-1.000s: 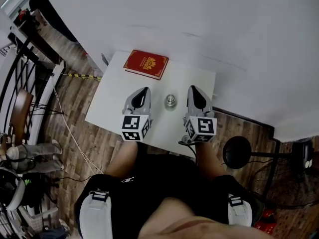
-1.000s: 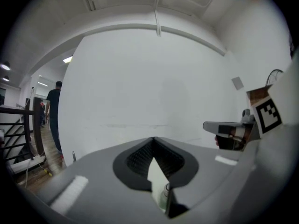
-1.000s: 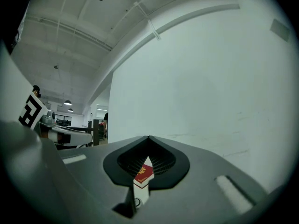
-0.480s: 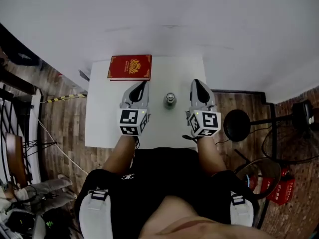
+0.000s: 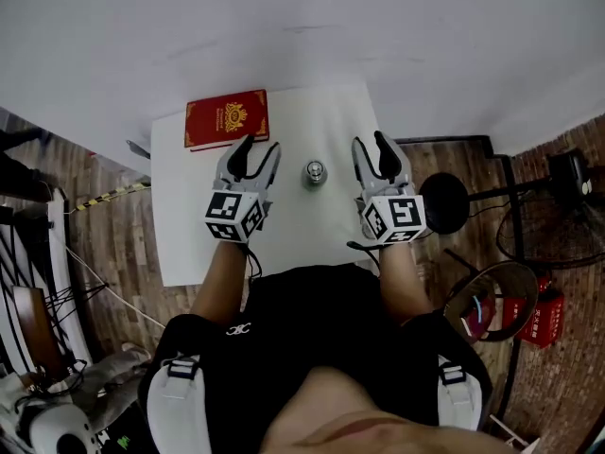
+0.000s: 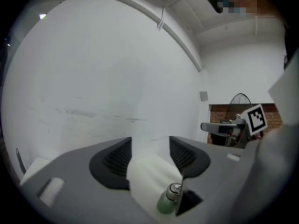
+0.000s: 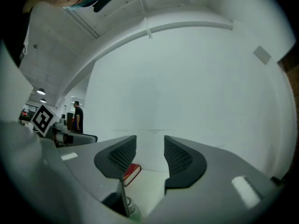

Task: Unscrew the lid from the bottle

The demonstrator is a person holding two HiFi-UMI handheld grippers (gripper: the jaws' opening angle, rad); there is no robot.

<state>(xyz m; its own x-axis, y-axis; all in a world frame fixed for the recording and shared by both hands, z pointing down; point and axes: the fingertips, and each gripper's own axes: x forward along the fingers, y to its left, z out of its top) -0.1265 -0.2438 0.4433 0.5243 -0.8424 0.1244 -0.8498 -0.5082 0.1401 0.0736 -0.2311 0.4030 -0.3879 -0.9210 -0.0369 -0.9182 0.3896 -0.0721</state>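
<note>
On the counter [image 5: 284,239]: white top set against a white wall [image 5: 284,26]; it carries a small green bottle [image 5: 315,172] and a red book [image 5: 227,119].
Bottle: upright near mid-counter. In the head view it stands between the two tongs and touches neither.
Lid [image 6: 175,189]: silver-coloured, seated on the bottle neck.
Red book: flat at the far left corner of the counter, beyond the left tongs, well apart from the bottle.
Left tongs [image 5: 258,146]: released. The jaws have just been opening and stand apart, with only bare counter and wall between the pads. In the left gripper view the bottle shows low, at the inner edge of the right-hand jaw and partly hidden by it; no pad presses on it.
Right tongs [image 5: 371,142]: released. The jaws have just been opening and stand apart, with nothing between the pads. In the right gripper view the book shows low by the left-hand jaw, and the bottle peeks in at the bottom edge, half hidden by that jaw.
Marker cubes: one at the rear of each tongs, left [image 5: 232,218] and right [image 5: 394,218], over the near part of the counter.
Forearms: both reach over the near counter edge.
Floor [image 5: 113,253]: wooden boards; a black round stand base [image 5: 444,201] sits just right of the counter.
</note>
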